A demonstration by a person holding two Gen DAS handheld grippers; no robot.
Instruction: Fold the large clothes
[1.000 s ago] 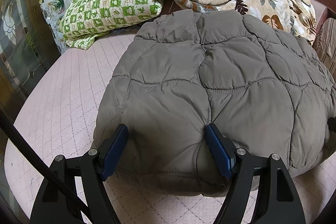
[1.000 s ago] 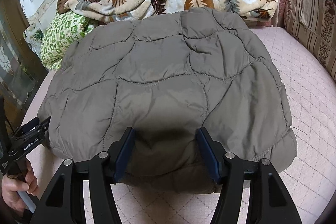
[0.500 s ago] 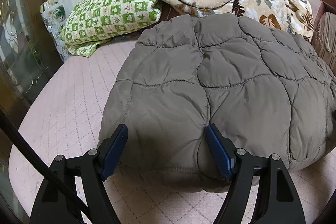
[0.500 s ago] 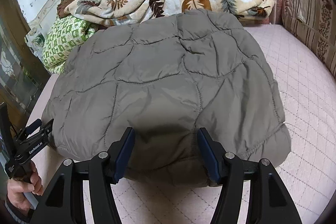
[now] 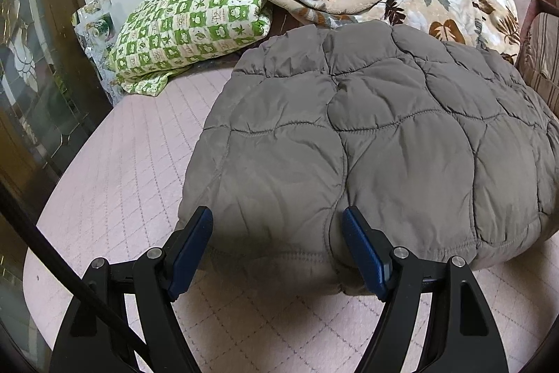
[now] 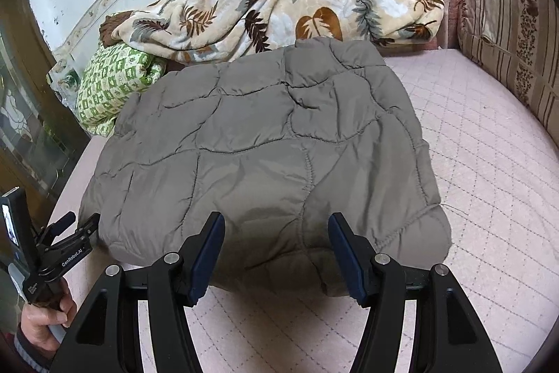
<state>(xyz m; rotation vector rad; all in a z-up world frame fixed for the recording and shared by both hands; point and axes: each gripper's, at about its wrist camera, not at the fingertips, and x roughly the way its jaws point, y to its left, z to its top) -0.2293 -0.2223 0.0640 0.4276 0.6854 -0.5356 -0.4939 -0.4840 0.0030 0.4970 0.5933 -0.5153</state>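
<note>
Seemingly near its end, the folding shows the grey quilted jacket (image 6: 265, 163) lying as a compact bundle on the pink bed (image 6: 489, 184), while the left gripper (image 5: 277, 233) and right gripper (image 6: 276, 233) hover at its near edge, jaws apart, gripping nothing.

The puffy grey quilted jacket (image 5: 367, 142) lies folded on the pink quilted bed cover (image 5: 115, 170). My left claw (image 5: 277, 229) is at the jacket's near edge, on its left side. My right claw (image 6: 276, 233) is at the same near edge, further right. Behind the jacket lies the crumpled cream leaf-print blanket (image 6: 290, 6). The green and white checked pillow (image 5: 188, 30) sits behind and to the left, partly under that blanket. The striped brown sofa cushion (image 6: 510, 34) stands at the right.
</note>
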